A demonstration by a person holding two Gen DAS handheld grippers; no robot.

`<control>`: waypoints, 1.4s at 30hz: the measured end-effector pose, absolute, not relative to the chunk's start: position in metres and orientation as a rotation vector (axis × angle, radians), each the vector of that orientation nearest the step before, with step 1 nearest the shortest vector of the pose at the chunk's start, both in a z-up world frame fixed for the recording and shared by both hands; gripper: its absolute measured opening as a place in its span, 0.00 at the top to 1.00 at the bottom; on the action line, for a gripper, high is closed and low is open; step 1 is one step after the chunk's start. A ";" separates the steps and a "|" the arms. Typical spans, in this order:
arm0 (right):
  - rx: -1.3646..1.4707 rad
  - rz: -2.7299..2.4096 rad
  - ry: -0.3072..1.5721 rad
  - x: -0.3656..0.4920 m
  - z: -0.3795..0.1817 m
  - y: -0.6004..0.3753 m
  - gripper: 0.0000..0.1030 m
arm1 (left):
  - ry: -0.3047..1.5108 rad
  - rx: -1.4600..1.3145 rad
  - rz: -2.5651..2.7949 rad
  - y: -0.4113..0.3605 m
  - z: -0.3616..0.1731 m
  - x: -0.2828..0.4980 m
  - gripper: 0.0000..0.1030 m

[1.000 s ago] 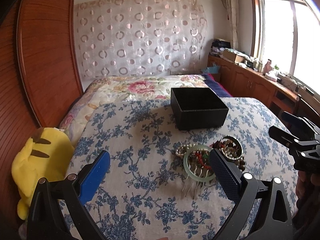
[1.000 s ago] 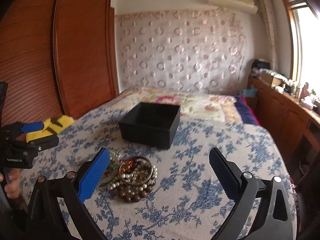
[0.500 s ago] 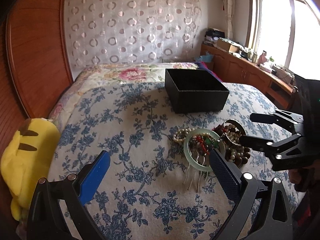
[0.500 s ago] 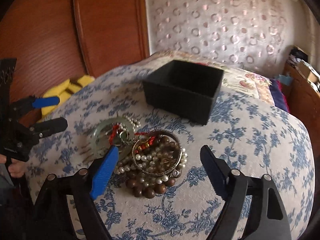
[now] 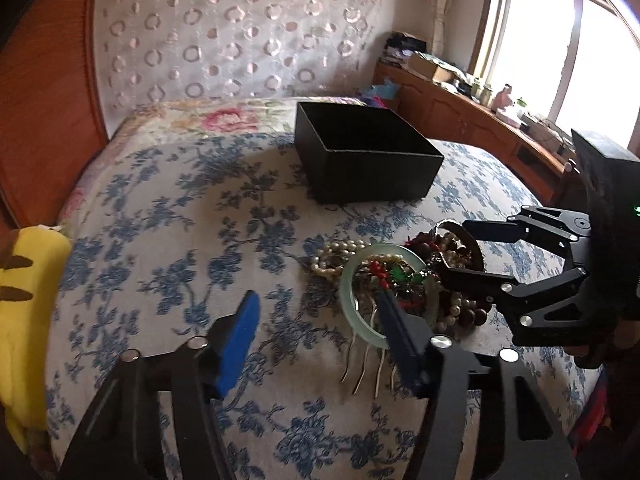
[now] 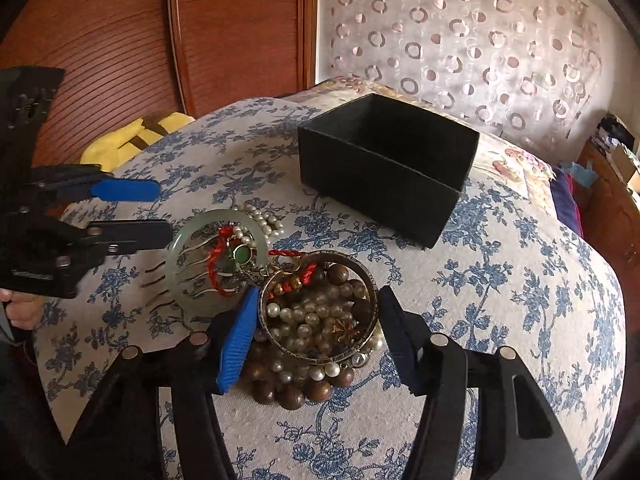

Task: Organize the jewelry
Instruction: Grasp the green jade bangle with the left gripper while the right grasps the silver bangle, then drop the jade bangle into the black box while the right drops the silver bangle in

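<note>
Right tongs [image 6: 316,320]: jaws spread wide, set down either side of the metal bangle [image 6: 320,308]; blue pad just beside its left rim, black finger just beside its right rim; contact cannot be told
Left tongs [image 5: 316,320]: jaws parted, holding nothing; black finger lies over the near edge of the jade bangle [image 5: 386,292], blue pad over bare bedspread
Jewelry pile: on the blue-flowered bedspread [image 6: 500,288], near the black box [image 6: 384,168] and apart from it
Metal bangle: lying flat, filled with pearl and brown beads; a ring of large wooden beads [image 6: 292,388] under its near side
Jade bangle: pale green, flat, touching the metal bangle's left side; a red cord and a green stone [image 6: 241,255] across it
Hair comb [image 5: 368,360]: metal prongs reaching out from under the jade bangle
Pearl strand [image 5: 336,254]: behind the jade bangle
Black box: open-topped, upright, nothing seen inside
Yellow plush toy [image 5: 28,304]: at the left edge of the bed
</note>
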State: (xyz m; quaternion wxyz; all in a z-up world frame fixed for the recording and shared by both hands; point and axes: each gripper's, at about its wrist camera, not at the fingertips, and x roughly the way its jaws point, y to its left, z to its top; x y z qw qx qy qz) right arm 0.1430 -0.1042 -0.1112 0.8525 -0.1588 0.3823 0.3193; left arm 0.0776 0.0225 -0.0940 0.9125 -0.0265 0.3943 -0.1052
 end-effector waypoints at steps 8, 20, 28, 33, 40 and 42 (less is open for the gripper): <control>-0.306 0.675 0.764 0.129 -0.094 -0.123 0.39 | 0.854 -0.051 -0.249 0.013 -0.103 0.097 0.79; -0.284 0.671 0.746 0.123 -0.087 -0.134 0.39 | 0.837 0.005 -0.272 0.005 -0.098 0.098 0.93; -0.273 0.661 0.730 0.123 -0.078 -0.139 0.39 | 0.744 -0.041 -0.268 0.005 -0.070 0.085 0.93; -0.272 0.655 0.713 0.128 -0.069 -0.140 0.39 | 0.706 -0.053 -0.271 0.007 -0.052 0.084 0.93; -0.279 0.646 0.688 0.156 -0.054 -0.136 0.39 | 0.674 -0.062 -0.248 0.018 -0.038 0.097 0.93; -0.280 0.643 0.684 0.168 -0.051 -0.134 0.39 | 0.666 -0.070 -0.240 0.022 -0.036 0.102 0.93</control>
